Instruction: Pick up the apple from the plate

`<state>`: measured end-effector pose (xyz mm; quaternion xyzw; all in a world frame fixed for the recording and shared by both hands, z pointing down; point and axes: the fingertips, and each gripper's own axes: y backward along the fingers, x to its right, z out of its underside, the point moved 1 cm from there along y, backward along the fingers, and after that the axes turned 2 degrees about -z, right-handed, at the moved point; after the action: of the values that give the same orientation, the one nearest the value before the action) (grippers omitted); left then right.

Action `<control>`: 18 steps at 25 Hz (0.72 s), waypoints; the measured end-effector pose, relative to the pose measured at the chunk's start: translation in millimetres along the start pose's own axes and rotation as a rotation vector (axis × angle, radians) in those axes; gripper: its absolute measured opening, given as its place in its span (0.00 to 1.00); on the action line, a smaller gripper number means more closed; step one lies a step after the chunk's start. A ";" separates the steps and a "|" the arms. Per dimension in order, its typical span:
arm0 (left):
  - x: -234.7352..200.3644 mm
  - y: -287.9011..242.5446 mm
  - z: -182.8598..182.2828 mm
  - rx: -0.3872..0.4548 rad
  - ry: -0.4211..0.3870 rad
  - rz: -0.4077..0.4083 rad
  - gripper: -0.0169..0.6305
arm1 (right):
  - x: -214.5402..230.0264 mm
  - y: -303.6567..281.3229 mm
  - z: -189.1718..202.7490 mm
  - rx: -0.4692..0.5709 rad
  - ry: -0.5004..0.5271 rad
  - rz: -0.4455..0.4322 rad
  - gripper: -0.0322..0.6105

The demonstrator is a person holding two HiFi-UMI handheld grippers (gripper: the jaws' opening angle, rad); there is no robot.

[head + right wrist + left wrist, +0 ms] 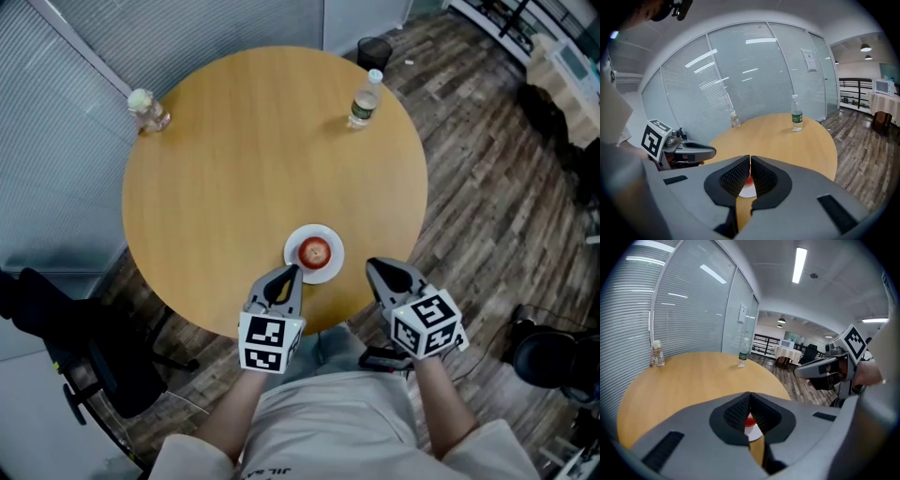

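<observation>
Left tongs closed, tips together, nothing clamped. Right tongs same: pads meeting at the tips, empty. Both sit at lower centre of the head view, pointing up-frame over the near edge of the surface.

Apple is red and sits in the middle of a small white plate, just above and between the two tips. Left tip is right at the plate's lower-left rim; can't tell if it touches. Right tip is just beside the plate on its right, with a clear gap. In each gripper view a sliver of red and white shows through the notch below the closed tips.

Surface is round, light wood. Water bottle stands upright near the far edge, upper right. Small clear container stands at the far-left edge, upper left. Both are well apart from the plate.

Dark chair is at lower left, off the surface. Wood-plank floor is on the right. Glass wall with blinds is behind the surface.
</observation>
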<state>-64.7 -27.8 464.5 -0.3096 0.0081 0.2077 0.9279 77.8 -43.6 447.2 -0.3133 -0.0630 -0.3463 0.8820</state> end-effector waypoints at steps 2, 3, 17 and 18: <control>-2.1 -4.0 4.6 -0.014 0.003 -0.004 0.03 | -0.3 -4.4 2.2 -0.007 -0.003 -0.005 0.10; -2.4 -5.9 7.9 -0.023 0.004 -0.008 0.03 | 0.1 -5.8 4.0 -0.010 -0.006 -0.008 0.10; 5.6 -39.4 39.6 -0.145 -0.026 0.044 0.36 | 4.0 -18.6 15.5 -0.048 -0.044 -0.029 0.10; 7.5 -42.6 42.3 -0.153 -0.027 0.052 0.39 | 4.4 -18.5 16.8 -0.052 -0.048 -0.030 0.10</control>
<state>-46.0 -31.2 521.9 -0.3766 -0.0125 0.2359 0.8957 70.8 -46.5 471.5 -0.3434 -0.0799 -0.3531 0.8666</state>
